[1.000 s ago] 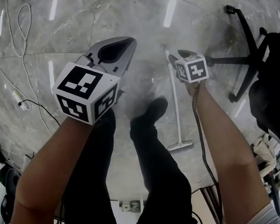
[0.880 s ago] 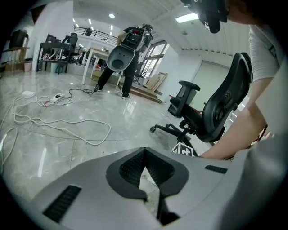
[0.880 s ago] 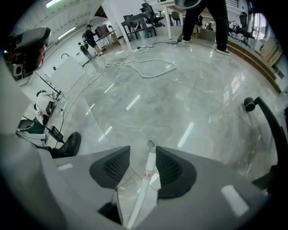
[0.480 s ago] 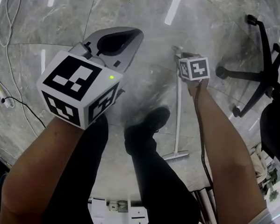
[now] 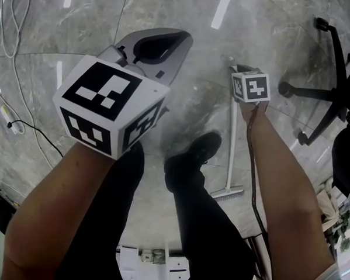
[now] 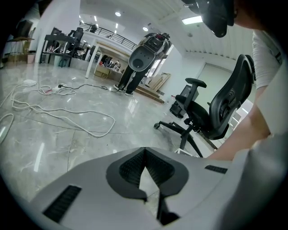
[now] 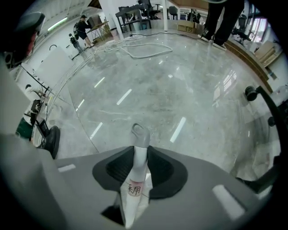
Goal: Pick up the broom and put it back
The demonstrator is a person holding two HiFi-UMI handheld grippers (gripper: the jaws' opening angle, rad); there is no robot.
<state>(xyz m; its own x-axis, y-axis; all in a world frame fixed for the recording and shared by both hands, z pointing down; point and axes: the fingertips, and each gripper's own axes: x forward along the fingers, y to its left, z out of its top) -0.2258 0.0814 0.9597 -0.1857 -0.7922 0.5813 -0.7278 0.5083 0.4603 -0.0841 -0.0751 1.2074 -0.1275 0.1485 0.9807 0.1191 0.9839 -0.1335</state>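
Note:
A white broom (image 5: 231,142) lies on the grey marble floor, its brush head (image 5: 227,193) near my feet and its handle running away from me. In the right gripper view the handle's grey hooked end (image 7: 139,134) sticks out between the black pads. My right gripper (image 7: 140,150) has just been closing and is shut on the handle near that end, pointing steeply down; in the head view its marker cube (image 5: 251,86) hides the jaws. My left gripper (image 5: 183,40) hovers to the left above the floor, jaws shut with nothing between them (image 6: 144,150).
A black office chair (image 5: 321,94) stands on its star base to the right of the broom, also visible in the left gripper view (image 6: 211,114). White cables (image 5: 13,46) loop over the floor at the left. My legs and black shoes (image 5: 191,158) stand beside the broom.
Both grippers have come down toward the floor. The right gripper has settled over the handle's far end and its jaws have closed around it. The broom still lies on the floor.

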